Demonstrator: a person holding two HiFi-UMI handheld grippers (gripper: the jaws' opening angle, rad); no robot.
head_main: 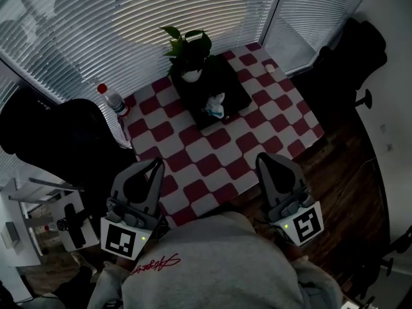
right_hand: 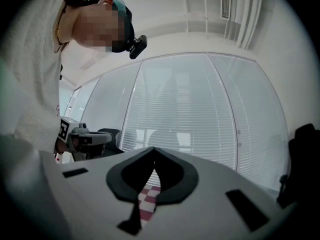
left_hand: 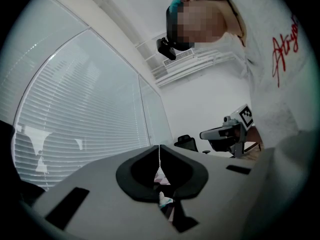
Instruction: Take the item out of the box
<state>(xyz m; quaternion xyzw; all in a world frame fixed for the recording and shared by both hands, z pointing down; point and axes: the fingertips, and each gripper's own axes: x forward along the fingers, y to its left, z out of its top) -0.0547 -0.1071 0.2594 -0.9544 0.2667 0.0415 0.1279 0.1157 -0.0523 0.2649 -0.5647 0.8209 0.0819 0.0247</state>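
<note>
A black box lies on the far half of the red-and-white checked table. A crumpled white and teal item rests at the box's near edge. Both grippers hover over the table's near edge, well short of the box. My left gripper is shut with nothing in it, and its jaws meet in a thin line in the left gripper view. My right gripper is also shut and empty, its jaws closed in its own view.
A leafy plant in a white pot stands at the box's far end. A water bottle sits at the table's left corner, a small white object at the far right. Black chairs flank the table; window blinds run behind.
</note>
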